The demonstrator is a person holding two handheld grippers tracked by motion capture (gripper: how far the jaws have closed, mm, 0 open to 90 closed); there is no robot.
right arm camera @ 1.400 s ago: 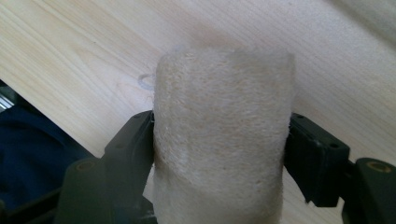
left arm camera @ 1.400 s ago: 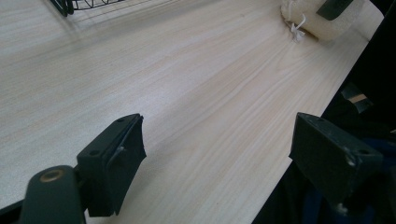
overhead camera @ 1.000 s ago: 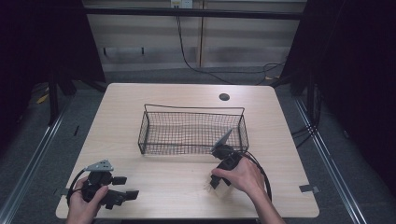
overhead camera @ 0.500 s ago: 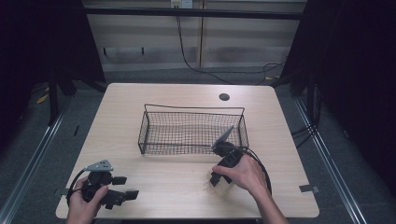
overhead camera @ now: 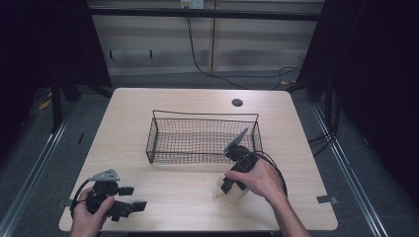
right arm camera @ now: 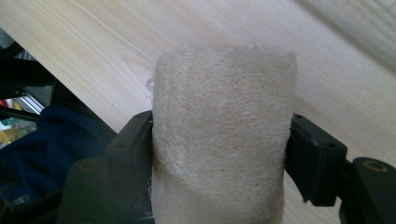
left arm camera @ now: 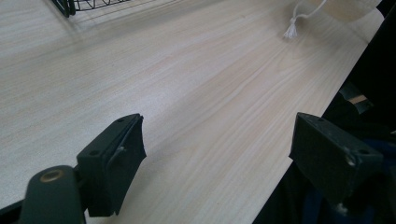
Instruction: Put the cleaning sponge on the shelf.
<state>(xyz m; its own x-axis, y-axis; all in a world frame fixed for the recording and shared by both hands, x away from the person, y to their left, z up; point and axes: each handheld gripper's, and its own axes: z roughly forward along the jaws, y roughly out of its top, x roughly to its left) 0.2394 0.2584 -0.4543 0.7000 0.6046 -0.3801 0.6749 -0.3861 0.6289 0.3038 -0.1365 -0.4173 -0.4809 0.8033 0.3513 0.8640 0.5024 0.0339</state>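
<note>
Two grippers sit at our near edge of the wooden table [overhead camera: 163, 103]. Our right gripper [right arm camera: 219, 154] clamps a pale fibrous loofah pad [right arm camera: 224, 135] between both jaws; from above, that pad [overhead camera: 232, 194] lies low over the tabletop at about five o'clock from the wire basket [overhead camera: 202, 136], just beside its near right corner, with our right hand [overhead camera: 259, 178] wrapped over the tool. A white knotted cord [left arm camera: 293, 29] trails from the pad onto the wood. Our left gripper [overhead camera: 129, 205] rests at seven o'clock, well apart from the basket, jaws spread wide with bare table between them.
</note>
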